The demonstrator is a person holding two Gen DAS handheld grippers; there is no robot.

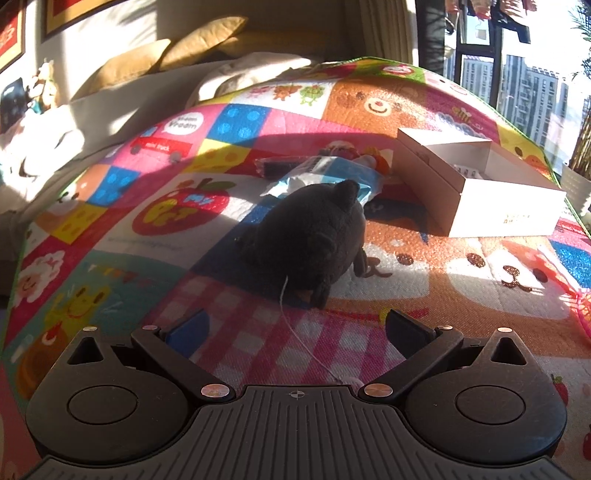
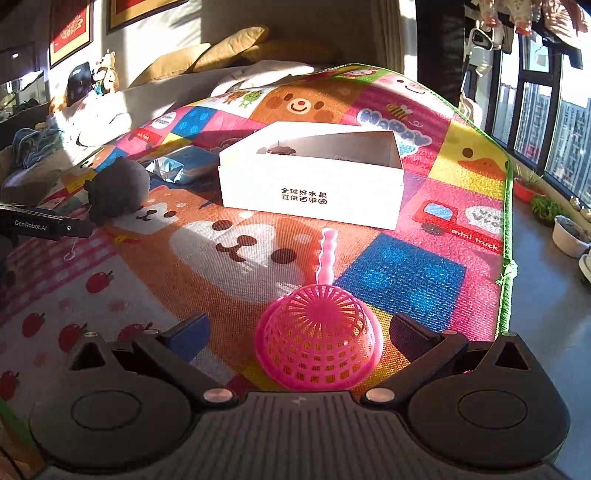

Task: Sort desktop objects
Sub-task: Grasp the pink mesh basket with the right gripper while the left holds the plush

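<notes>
While both jaws gape, the pink strainer (image 2: 317, 336) sits between the right's.

Left gripper (image 1: 295, 328) and right gripper (image 2: 298, 332): black ribbed housings, round side caps, silver and copper-toned pivot screws, blue-faced inner pads (image 1: 190, 328). White "GenRobot.AI" lettering is noted on the left gripper's side.

Sunlit home living room, colourful cartoon-patterned play mat (image 2: 258, 258), mustard fabric sofa cushions (image 2: 229, 48) at twelve o'clock, red framed wall pictures (image 2: 70, 29) at ten o'clock
</notes>
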